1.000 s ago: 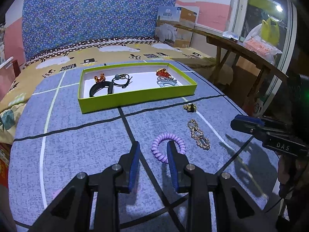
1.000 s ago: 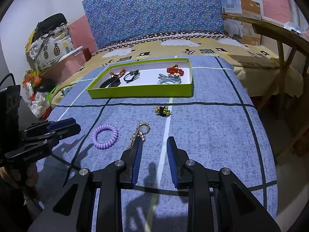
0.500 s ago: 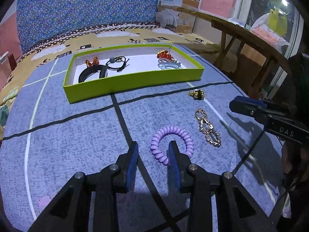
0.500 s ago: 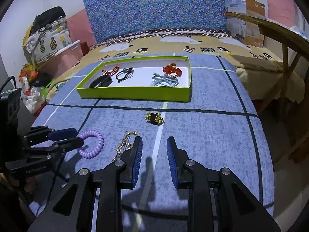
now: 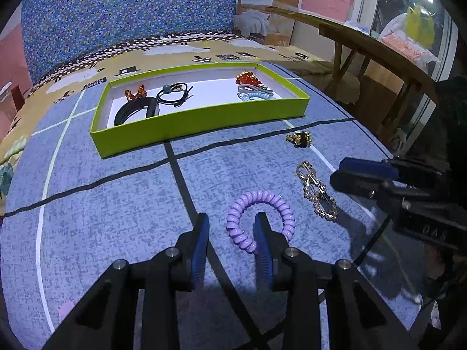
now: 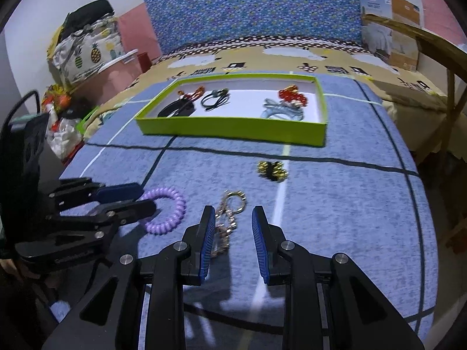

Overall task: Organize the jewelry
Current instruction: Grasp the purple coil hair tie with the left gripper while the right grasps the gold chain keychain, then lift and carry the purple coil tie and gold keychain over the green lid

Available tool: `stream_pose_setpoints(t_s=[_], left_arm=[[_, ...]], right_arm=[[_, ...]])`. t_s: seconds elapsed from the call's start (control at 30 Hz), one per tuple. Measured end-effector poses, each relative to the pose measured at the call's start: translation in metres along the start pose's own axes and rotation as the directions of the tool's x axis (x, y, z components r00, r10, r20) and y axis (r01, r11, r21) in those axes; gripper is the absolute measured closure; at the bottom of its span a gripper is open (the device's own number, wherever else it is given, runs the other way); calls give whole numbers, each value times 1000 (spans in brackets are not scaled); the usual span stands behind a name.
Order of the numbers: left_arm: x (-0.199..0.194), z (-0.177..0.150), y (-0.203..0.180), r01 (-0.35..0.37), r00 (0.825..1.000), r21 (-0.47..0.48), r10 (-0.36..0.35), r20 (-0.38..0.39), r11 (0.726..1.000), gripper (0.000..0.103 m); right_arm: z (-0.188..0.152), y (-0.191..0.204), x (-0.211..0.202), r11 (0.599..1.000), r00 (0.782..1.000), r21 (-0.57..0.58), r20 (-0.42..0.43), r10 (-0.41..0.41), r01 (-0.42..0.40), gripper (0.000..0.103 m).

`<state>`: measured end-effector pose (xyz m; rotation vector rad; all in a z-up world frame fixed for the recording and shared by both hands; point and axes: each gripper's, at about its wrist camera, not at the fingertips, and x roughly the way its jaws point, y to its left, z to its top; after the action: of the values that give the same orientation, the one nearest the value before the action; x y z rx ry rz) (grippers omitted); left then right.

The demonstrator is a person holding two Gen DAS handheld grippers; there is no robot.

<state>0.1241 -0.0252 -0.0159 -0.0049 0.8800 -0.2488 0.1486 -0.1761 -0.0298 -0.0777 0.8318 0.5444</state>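
Bedspread [image 5: 122, 204] of mottled blue cloth, crossed by black and white lines, carries everything here. Toward its far edge sits a shallow lime-green cardboard tray with a white floor [image 5: 186, 122]. At the tray's left end lie a curved black hair clip [image 5: 134, 112] and a small orange clip [image 5: 134, 93]; just right of them is a black elastic hair tie with a grey bead [image 5: 172, 94]. At the right end a red beaded piece [image 5: 246, 79] touches a pale grey-blue coiled tie [image 5: 255, 94].

Nearer, the left gripper [image 5: 232, 233] has its blue-padded fingers apart. A lilac spiral plastic hair tie [image 5: 261, 218] lies flat on the bedspread with the gripper's right finger inside the ring; the near-left arc of the coil sits between the two pads, and neither pad visibly presses on it. The jaws have just eased slightly closer.

Just right of the lilac tie lies a long gold-coloured jewelled hair pin [image 5: 316, 194]. Seen from the right wrist, the right gripper [image 6: 230, 227] stands over the near end of this pin [image 6: 227, 218], fingers apart, the pin close against the left pad but not pinched.

Farther toward the tray, on a white line, rests a small gold-and-black clip [image 6: 271, 170], apart from the rest.
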Motion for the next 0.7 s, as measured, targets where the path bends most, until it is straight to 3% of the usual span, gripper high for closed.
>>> stream_pose_setpoints(t_s=[0.13,0.67,0.7], left_arm=[[1,0,-1,-23,1000,14,24,-3,1000,89],[-3,-5,-3,-11,1000,20,11,-4,1000,92],[-3,-5,-3,-10,1000,20,10,-3,1000,92]], right_arm=[[-4,7,5,1000,1000,-13,-12,-6,6,76],[-10,24,15,995,998,-94,-41,-49,45,91],[-10,25,14,994,998,-99,-36,-56,52,100]])
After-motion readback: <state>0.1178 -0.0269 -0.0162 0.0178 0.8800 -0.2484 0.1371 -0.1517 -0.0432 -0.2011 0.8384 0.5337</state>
